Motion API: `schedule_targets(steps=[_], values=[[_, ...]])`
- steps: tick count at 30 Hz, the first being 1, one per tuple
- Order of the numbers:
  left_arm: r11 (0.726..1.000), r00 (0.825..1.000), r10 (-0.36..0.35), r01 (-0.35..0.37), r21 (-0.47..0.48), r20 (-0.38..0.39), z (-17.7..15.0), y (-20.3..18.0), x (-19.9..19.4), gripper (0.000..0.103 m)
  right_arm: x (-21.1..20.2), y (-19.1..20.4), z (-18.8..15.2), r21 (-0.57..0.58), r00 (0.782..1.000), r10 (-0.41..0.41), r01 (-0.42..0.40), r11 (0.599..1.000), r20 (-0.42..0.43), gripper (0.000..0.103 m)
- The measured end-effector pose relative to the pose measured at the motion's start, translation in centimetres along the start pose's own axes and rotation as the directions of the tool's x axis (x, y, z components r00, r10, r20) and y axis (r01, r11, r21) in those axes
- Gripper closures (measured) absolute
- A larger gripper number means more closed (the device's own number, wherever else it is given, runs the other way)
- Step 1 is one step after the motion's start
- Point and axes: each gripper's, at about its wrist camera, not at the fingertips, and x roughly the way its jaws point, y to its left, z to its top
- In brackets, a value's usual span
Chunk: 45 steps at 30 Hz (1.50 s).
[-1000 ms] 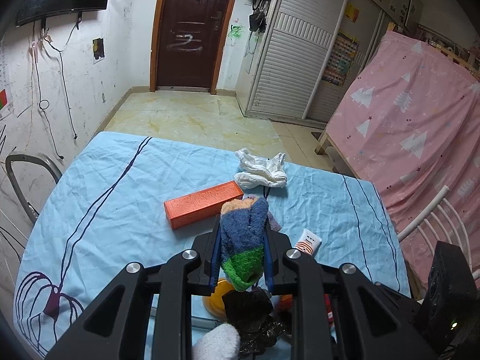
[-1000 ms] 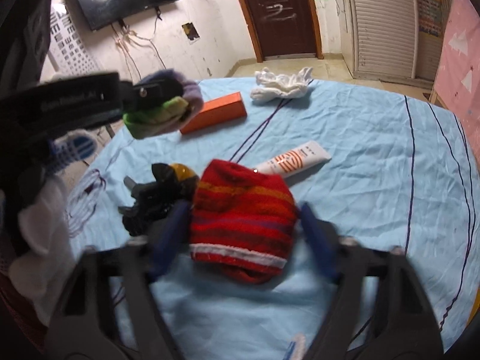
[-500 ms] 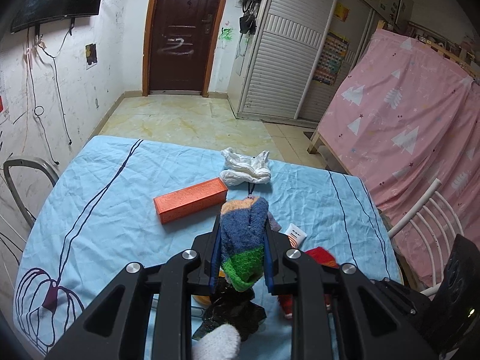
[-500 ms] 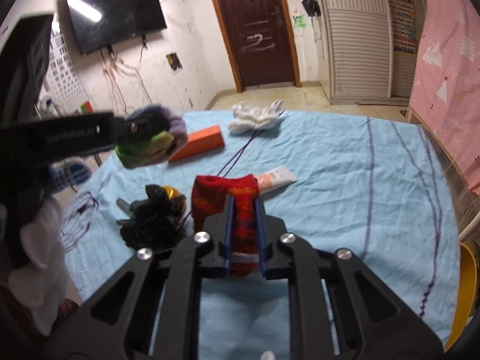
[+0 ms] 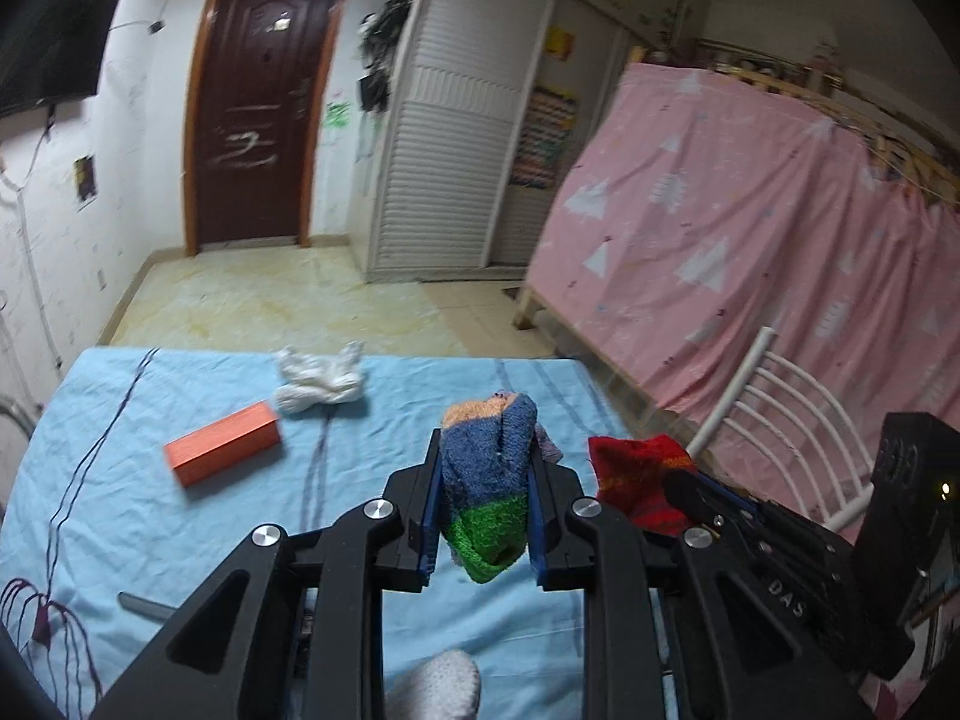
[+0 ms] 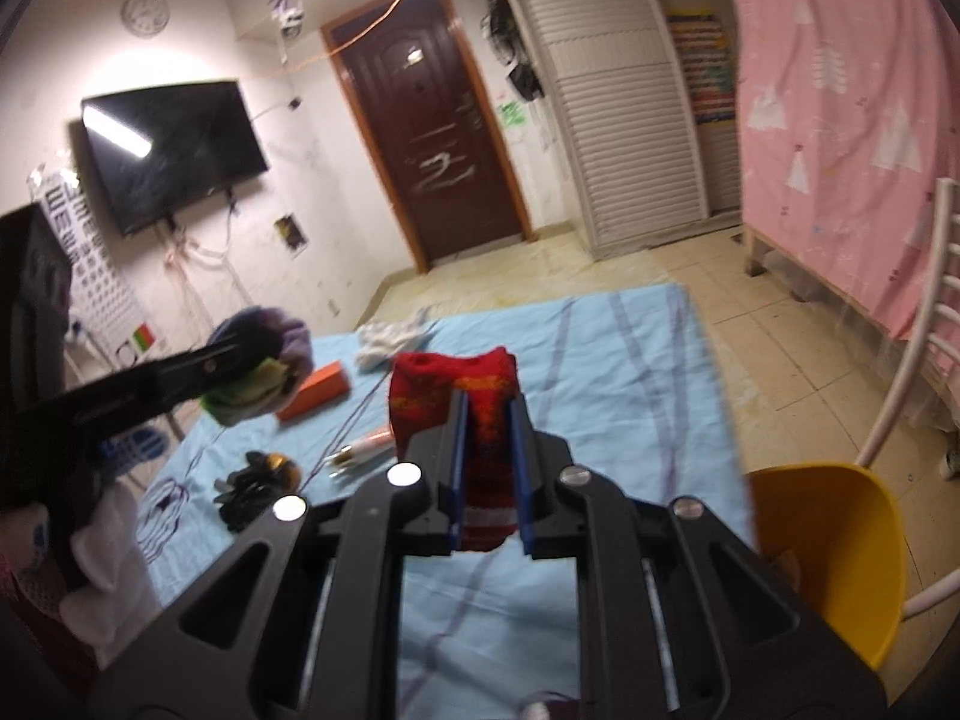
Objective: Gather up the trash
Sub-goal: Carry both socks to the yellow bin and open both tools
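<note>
My left gripper (image 5: pixel 483 450) is shut on a striped sock (image 5: pixel 487 480) banded orange, blue and green, held above the blue tablecloth (image 5: pixel 180 540). My right gripper (image 6: pixel 487 414) is shut on a red sock (image 6: pixel 456 378) with orange stripes, lifted off the table. The red sock (image 5: pixel 636 480) and the right gripper show at the right of the left wrist view. In the right wrist view the left gripper (image 6: pixel 240 360) with the striped sock (image 6: pixel 258 396) reaches in from the left. On the cloth lie an orange box (image 5: pixel 222 444), a white crumpled rag (image 5: pixel 318 381), a white tube (image 6: pixel 366 450) and a black crumpled bag (image 6: pixel 252 483).
A yellow bin (image 6: pixel 834 546) stands on the floor right of the table. A white chair (image 5: pixel 774 414) and a pink curtain (image 5: pixel 750 252) are to the right. A gloved hand (image 5: pixel 438 684) shows at the bottom edge. Tiled floor (image 5: pixel 288 300) lies beyond the table.
My right gripper closed on the red sock and lifted it off the cloth. Both grippers rose and swung rightward with their socks; the yellow bin came into the right wrist view.
</note>
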Motion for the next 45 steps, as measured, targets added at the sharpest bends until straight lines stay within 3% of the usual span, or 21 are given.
schedule_targets(steps=[9,16,24,28,33,35,37,39,42,45], values=[[0.993,0.998,-0.065,0.066,0.099,-0.016,-0.6,-5.8,1.7,0.090,-3.7,-5.2,0.4,0.048,0.991,-0.110,0.107,0.993,0.076,0.090],[0.981,0.994,-0.098,0.104,0.162,-0.047,-1.2,-9.9,2.9,0.090,-6.3,-9.1,0.5,0.090,0.965,-0.229,0.218,0.972,0.128,0.090],[0.961,0.988,-0.142,0.152,0.229,-0.063,-1.7,-14.4,4.2,0.090,-7.4,-12.7,0.5,0.139,0.941,-0.316,0.299,0.944,0.120,0.090],[0.949,0.977,-0.187,0.206,0.240,-0.099,-2.0,-16.4,5.0,0.090,-7.7,-14.0,0.2,0.157,0.933,-0.345,0.327,0.932,0.105,0.090],[0.918,0.952,-0.271,0.300,0.259,-0.141,-2.4,-19.3,6.4,0.090,-7.8,-15.4,0.0,0.189,0.927,-0.365,0.344,0.920,0.086,0.090],[0.905,0.940,-0.298,0.334,0.265,-0.165,-2.8,-20.3,7.1,0.089,-8.0,-15.8,0.0,0.204,0.922,-0.378,0.355,0.912,0.087,0.084],[0.899,0.932,-0.310,0.352,0.262,-0.190,-3.1,-21.0,8.0,0.082,-8.2,-15.9,-0.2,0.217,0.918,-0.387,0.361,0.907,0.090,0.068],[0.894,0.924,-0.317,0.367,0.257,-0.215,-3.6,-21.5,9.0,0.073,-8.4,-16.1,-0.1,0.229,0.916,-0.389,0.360,0.904,0.096,0.061],[0.897,0.921,-0.311,0.366,0.248,-0.233,-4.2,-21.6,9.8,0.055,-8.5,-16.3,-0.1,0.232,0.914,-0.393,0.363,0.902,0.099,0.058],[0.901,0.922,-0.304,0.360,0.244,-0.239,-4.4,-21.2,10.1,0.048,-8.4,-16.5,-0.1,0.234,0.919,-0.383,0.353,0.906,0.097,0.048]])
